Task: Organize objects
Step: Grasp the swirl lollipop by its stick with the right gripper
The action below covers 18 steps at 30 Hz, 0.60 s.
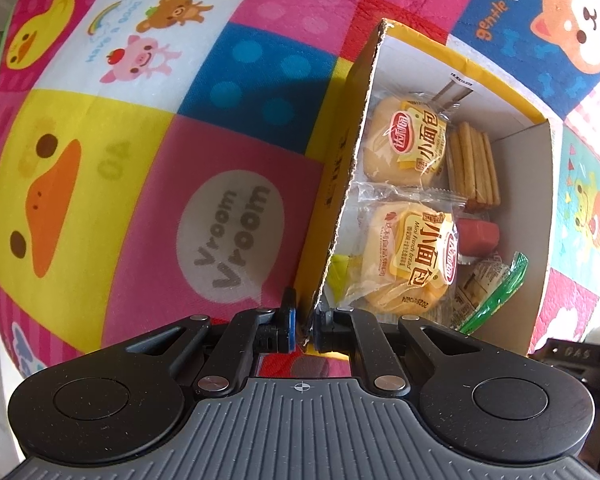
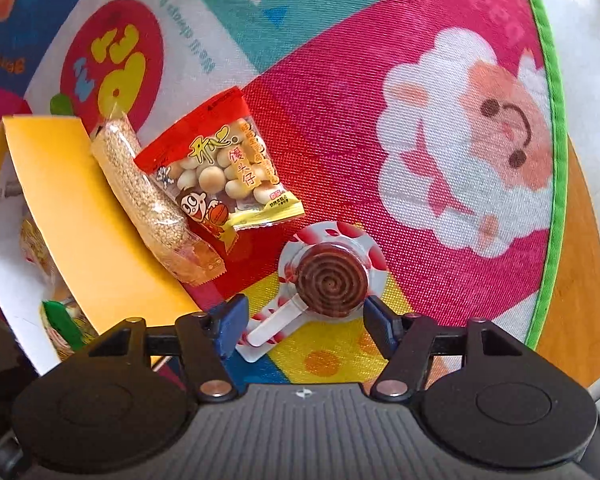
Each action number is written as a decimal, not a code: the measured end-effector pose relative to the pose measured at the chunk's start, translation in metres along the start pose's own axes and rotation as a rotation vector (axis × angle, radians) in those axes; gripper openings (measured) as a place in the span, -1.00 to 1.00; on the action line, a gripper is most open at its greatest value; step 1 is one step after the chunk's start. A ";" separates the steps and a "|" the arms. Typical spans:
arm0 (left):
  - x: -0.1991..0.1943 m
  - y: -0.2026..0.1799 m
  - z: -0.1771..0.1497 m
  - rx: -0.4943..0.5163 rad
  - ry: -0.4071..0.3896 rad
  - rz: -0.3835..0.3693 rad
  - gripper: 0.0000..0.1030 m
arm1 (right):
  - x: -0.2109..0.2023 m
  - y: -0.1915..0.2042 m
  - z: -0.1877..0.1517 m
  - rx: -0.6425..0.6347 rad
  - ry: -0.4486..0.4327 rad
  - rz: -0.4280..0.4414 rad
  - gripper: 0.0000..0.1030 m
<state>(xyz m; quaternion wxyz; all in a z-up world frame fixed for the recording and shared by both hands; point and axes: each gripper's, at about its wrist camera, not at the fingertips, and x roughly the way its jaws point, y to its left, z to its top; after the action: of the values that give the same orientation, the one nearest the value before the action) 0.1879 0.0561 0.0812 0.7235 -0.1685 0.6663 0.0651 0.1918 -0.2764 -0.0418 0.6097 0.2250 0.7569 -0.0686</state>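
My left gripper (image 1: 304, 328) is shut on the near corner of the yellow cardboard box's left wall (image 1: 352, 160). Inside the box lie two mini bread packs (image 1: 408, 140), biscuit sticks (image 1: 474, 164), a red sausage (image 1: 478, 234) and a green-edged packet (image 1: 496, 292). In the right wrist view, my right gripper (image 2: 304, 318) stands open over a wrapped brown spiral lollipop (image 2: 332, 284) lying flat on the mat; its stick points toward the left finger, and neither pad presses on it. A sesame bar pack (image 2: 148, 196) leans on the box's yellow side (image 2: 80, 208), next to a red bag of round biscuits (image 2: 216, 168).
Everything rests on a colourful cartoon play mat (image 2: 440, 80). Its green hem (image 2: 548, 160) runs down the right, with a wooden table edge (image 2: 580, 280) beyond. Left of the box in the left wrist view is bare mat (image 1: 140, 160).
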 end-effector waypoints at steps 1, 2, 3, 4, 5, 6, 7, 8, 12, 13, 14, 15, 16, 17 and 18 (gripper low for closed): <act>0.000 0.001 0.000 0.000 0.001 -0.003 -0.81 | -0.001 0.005 -0.003 -0.051 -0.019 -0.018 0.11; 0.000 0.001 0.000 -0.001 0.002 -0.006 -0.81 | -0.004 0.011 -0.007 -0.122 -0.052 -0.042 -0.04; 0.000 0.001 0.000 -0.001 0.001 -0.009 -0.81 | -0.008 0.017 -0.012 -0.218 -0.101 -0.084 -0.11; 0.001 0.002 0.000 0.002 0.001 -0.012 -0.81 | -0.011 0.024 -0.019 -0.325 -0.158 -0.134 -0.15; 0.001 0.003 0.000 0.002 0.001 -0.015 -0.81 | -0.014 0.029 -0.027 -0.435 -0.226 -0.197 -0.15; 0.001 0.003 0.000 0.001 0.001 -0.019 -0.81 | -0.015 0.033 -0.037 -0.552 -0.300 -0.272 -0.15; 0.000 0.004 -0.001 0.001 0.000 -0.021 -0.81 | -0.016 0.033 -0.046 -0.643 -0.353 -0.333 -0.15; 0.001 0.004 -0.001 0.002 -0.001 -0.024 -0.81 | -0.016 0.030 -0.052 -0.700 -0.380 -0.372 -0.15; 0.000 0.005 -0.001 0.005 0.001 -0.030 -0.80 | -0.038 0.005 -0.051 -0.598 -0.353 -0.255 -0.10; 0.000 0.005 -0.002 0.008 0.001 -0.031 -0.80 | -0.042 -0.001 -0.053 -0.568 -0.354 -0.233 -0.06; 0.000 0.005 -0.002 0.011 0.001 -0.032 -0.80 | -0.046 -0.007 -0.058 -0.545 -0.358 -0.216 -0.04; 0.001 0.005 -0.002 0.014 0.001 -0.032 -0.80 | -0.048 -0.009 -0.059 -0.523 -0.357 -0.198 -0.02; 0.001 0.004 -0.002 0.016 0.001 -0.031 -0.80 | -0.051 -0.011 -0.059 -0.501 -0.354 -0.175 0.02; 0.001 0.004 -0.002 0.020 0.001 -0.030 -0.80 | -0.053 -0.014 -0.059 -0.480 -0.352 -0.150 0.03; 0.001 0.003 -0.001 0.024 0.000 -0.029 -0.80 | -0.055 -0.014 -0.059 -0.465 -0.354 -0.133 0.04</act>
<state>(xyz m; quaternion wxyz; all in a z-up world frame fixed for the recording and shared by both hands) 0.1857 0.0583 0.0792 0.7262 -0.1695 0.6646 0.0468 0.1417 -0.2806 0.0233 0.7614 0.0137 0.6475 0.0290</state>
